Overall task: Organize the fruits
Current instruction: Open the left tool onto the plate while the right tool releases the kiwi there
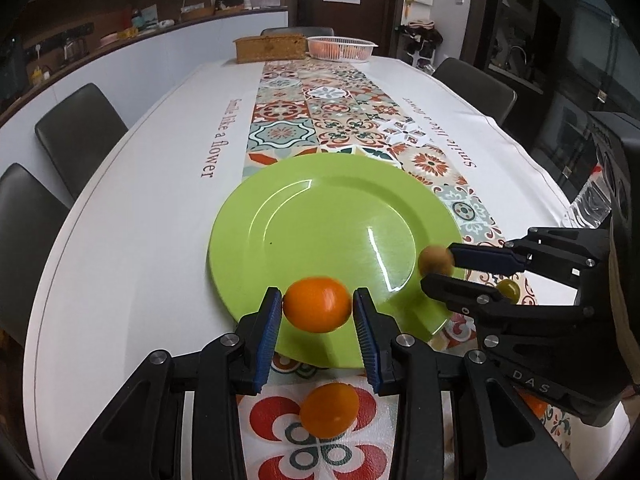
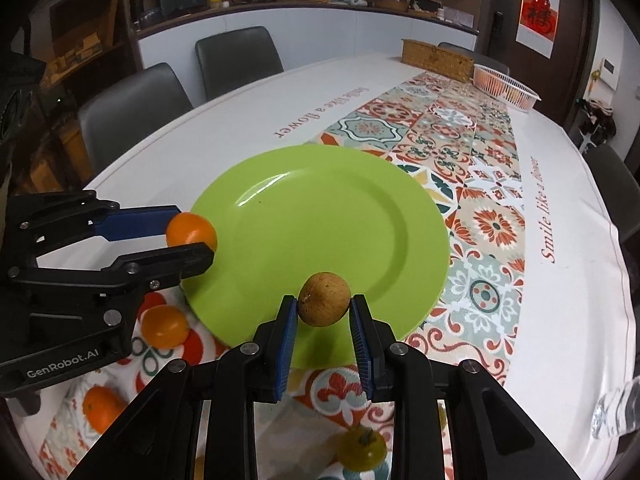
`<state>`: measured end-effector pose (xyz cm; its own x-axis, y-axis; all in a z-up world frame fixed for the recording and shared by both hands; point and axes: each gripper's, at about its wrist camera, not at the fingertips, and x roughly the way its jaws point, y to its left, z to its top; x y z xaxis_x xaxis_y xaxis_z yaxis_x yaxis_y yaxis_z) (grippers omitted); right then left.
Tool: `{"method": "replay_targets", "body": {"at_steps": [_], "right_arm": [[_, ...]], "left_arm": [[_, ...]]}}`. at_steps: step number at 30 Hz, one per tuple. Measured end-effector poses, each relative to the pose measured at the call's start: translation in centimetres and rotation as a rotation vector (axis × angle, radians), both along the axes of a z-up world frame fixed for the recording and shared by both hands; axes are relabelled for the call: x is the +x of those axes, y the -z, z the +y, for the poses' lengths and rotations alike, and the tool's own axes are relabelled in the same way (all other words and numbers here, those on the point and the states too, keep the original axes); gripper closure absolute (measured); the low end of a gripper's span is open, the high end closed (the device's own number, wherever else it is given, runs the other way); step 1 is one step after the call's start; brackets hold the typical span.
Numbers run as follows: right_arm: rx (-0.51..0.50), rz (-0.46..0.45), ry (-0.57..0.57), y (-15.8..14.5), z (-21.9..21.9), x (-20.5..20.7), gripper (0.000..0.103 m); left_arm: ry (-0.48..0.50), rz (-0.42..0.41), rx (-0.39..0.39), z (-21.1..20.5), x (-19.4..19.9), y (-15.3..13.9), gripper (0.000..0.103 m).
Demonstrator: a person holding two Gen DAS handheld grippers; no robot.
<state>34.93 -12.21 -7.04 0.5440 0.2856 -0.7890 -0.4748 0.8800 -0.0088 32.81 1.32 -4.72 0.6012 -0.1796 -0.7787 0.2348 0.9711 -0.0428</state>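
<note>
While a loose orange fruit [image 1: 329, 410] lies nearest on the counter [image 1: 140, 248], the left gripper [image 1: 316, 312] pinches an orange [image 1: 318, 304] and the right gripper [image 2: 324, 306] a brown fruit [image 2: 324, 299], both above the green plate's [image 1: 320, 220] near rim.

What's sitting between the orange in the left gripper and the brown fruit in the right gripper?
Only bare green plate: no fruit lies on it between the orange in the left gripper and the brown fruit in the right gripper. The right wrist view shows this best.

My left tongs [image 1: 318, 310] are clamped on an orange fruit, my right tongs [image 2: 324, 312] on a brown one, both reaching forward side by side.
</note>
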Motion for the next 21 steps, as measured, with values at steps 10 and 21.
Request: {"method": "replay_targets", "body": {"at_steps": [10,21], "right_arm": [[0.035,-0.058,0.06,-2.3,-1.9,-2.2,0.058],[0.081,-0.148,0.077,-6.5,-3.4,-9.5,0.047]], "left_arm": [[-0.042,-0.12,0.048,0.3,-4.7,-3.3,0.038],[-0.042,-0.222,0.026,-0.2,-12.2,-7.4,0.03]]}}
